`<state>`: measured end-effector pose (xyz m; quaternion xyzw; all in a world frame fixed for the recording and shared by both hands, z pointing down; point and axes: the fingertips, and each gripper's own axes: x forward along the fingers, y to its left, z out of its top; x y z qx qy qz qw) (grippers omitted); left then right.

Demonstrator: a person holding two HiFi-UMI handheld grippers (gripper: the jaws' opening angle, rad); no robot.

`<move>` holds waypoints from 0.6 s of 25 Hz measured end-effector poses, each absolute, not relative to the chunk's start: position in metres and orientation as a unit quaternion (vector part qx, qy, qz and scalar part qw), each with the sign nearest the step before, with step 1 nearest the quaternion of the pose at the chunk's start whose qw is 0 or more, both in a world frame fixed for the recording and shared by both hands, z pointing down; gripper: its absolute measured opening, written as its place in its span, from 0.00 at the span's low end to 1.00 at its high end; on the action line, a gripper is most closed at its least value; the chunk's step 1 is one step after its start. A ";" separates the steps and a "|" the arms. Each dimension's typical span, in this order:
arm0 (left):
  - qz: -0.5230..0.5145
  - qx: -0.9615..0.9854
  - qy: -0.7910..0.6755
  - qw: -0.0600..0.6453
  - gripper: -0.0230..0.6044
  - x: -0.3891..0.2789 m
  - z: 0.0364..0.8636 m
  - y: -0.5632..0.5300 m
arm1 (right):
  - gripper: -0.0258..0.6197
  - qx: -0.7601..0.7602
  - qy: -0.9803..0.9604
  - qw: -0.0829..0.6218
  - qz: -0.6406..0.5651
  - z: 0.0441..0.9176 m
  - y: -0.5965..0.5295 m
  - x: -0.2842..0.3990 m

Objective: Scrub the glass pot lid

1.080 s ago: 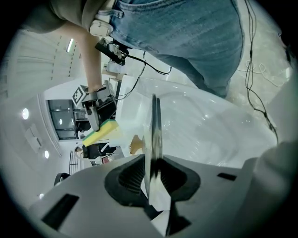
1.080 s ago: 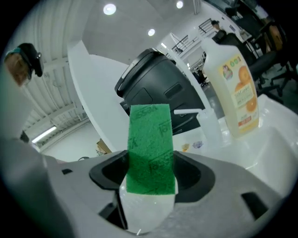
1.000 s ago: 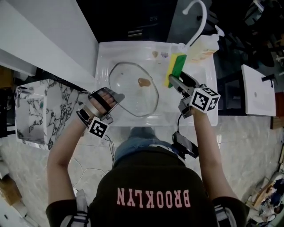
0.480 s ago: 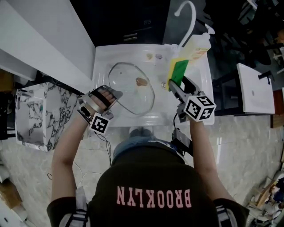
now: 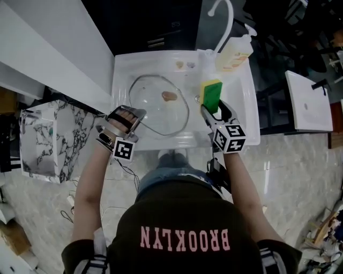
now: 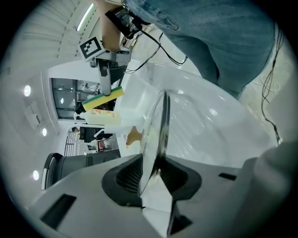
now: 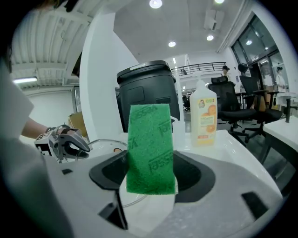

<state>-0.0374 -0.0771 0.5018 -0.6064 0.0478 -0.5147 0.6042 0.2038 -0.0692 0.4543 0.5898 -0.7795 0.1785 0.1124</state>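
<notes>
The glass pot lid (image 5: 158, 104), clear with a brown knob (image 5: 169, 96), stands tilted in the white sink (image 5: 236, 85). My left gripper (image 5: 134, 119) is shut on the lid's near-left rim; in the left gripper view the lid (image 6: 156, 139) runs edge-on between the jaws of the left gripper (image 6: 151, 179). My right gripper (image 5: 210, 109) is shut on a green and yellow sponge (image 5: 211, 94), held over the sink to the right of the lid and apart from it. In the right gripper view the green sponge (image 7: 150, 148) stands upright between the jaws of the right gripper (image 7: 151, 179).
A dish soap bottle (image 5: 235, 52) stands at the sink's far right corner beside the white faucet (image 5: 225, 16). A white counter (image 5: 48, 48) lies to the left and a marbled box (image 5: 45, 139) below it. Small bits (image 5: 184, 65) sit near the sink's back rim.
My right gripper has drawn the sponge back toward me and slightly left, away from the soap bottle. The left gripper and the lid have stayed put.
</notes>
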 end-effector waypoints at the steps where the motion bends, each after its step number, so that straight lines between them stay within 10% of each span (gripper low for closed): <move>1: -0.514 -0.609 0.049 0.602 0.19 -0.037 0.503 -0.076 | 0.48 0.596 -0.775 0.110 0.178 0.454 -0.066 0.206; 15: -0.489 -0.601 0.054 0.630 0.19 -0.027 0.488 -0.082 | 0.48 0.636 -0.754 0.117 0.116 0.445 -0.046 0.182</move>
